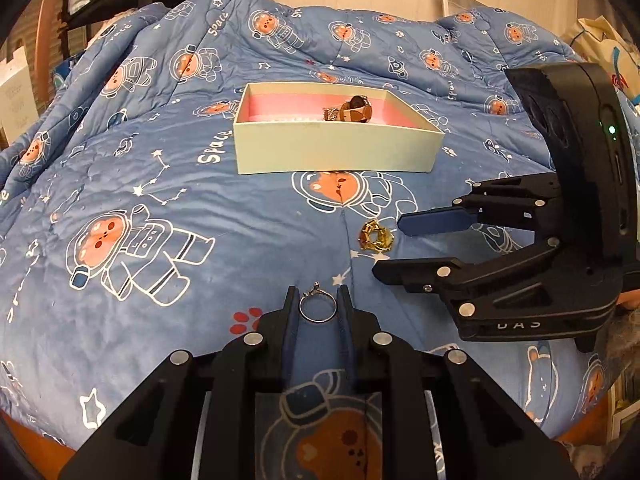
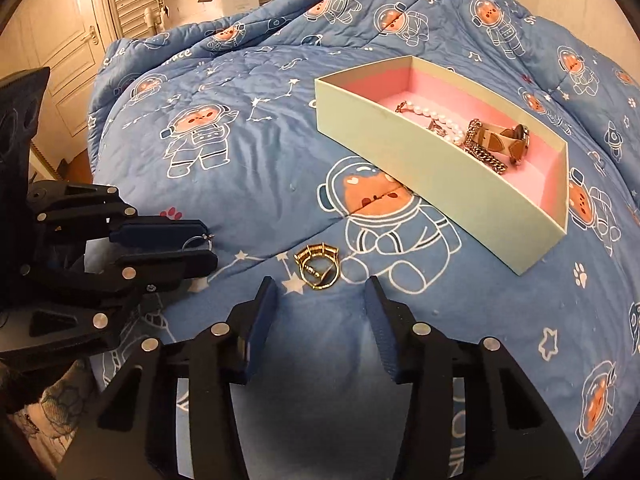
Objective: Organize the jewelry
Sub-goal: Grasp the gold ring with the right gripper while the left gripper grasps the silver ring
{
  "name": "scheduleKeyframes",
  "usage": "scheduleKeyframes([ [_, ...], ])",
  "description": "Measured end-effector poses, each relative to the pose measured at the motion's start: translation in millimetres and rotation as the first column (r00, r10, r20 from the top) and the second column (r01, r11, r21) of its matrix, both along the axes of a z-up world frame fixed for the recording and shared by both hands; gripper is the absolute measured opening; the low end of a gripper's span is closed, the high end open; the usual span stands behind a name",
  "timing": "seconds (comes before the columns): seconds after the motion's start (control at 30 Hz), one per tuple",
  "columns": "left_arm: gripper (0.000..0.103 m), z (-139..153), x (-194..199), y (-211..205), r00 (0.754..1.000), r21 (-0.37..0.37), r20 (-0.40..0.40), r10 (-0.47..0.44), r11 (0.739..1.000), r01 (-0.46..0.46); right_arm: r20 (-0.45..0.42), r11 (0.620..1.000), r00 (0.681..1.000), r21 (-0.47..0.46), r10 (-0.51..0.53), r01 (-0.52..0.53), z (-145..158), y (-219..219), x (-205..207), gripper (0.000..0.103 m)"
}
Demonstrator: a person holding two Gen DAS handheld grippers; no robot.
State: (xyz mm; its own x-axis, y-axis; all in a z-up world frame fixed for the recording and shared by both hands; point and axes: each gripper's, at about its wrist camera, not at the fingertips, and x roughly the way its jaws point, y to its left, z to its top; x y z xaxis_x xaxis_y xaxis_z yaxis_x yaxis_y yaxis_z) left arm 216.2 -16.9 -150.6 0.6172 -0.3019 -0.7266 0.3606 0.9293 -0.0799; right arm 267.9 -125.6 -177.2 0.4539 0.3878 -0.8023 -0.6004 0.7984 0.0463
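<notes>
- The left hand-held gripper sits at the bottom centre of its own view, its jaws drawn close and pinching a thin silver ring with a small stone setting on top.
- In the right wrist view the same left hand-held gripper enters from the left edge, and the silver ring shows between its two blue pads.
- The right hand-held gripper fills the bottom of its own view with its jaws spread; nothing is between the pads.
- A chunky gold ring lies on the bed's blue astronaut-print quilt just ahead of the right gripper's tips, touching neither pad.
- In the left wrist view the right hand-held gripper comes in from the right edge, and the gold ring lies on the quilt just beside its tips.
- A pale green box with a pink lining rests on the quilt in the upper right of the right wrist view.
- Inside it lie a pearl bracelet, a gold chain and a watch with a beige strap.
- In the left wrist view the box stands at upper centre, well apart from both rings.
</notes>
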Motion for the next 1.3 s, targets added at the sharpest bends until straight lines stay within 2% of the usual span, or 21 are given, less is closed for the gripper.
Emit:
scheduleKeyframes([
  [0.23,0.019,-3.5,0.7,5.2,1.0,-0.019,-0.01,0.007,1.0,-0.007,0.003,1.0,1.0,0.008,0.001,-0.001,-0.1,4.5,10.5,0.024],
  [0.57,0.019,-4.1,1.7,6.0,1.0,-0.027,-0.013,0.008,1.0,-0.008,0.009,0.999,1.0,0.038,-0.013,0.013,4.8,2.1,6.0,0.023],
  [1.07,0.019,-0.5,0.1,5.0,1.0,-0.033,-0.007,0.004,0.999,-0.004,0.019,0.994,0.999,0.105,-0.041,0.039,27.6,-9.5,-15.9,0.023],
  [1.3,0.019,5.3,-1.5,5.1,1.0,-0.038,0.001,-0.001,0.999,0.001,-0.018,0.987,0.995,0.127,-0.096,0.097,31.4,-23.4,-16.2,0.023],
])
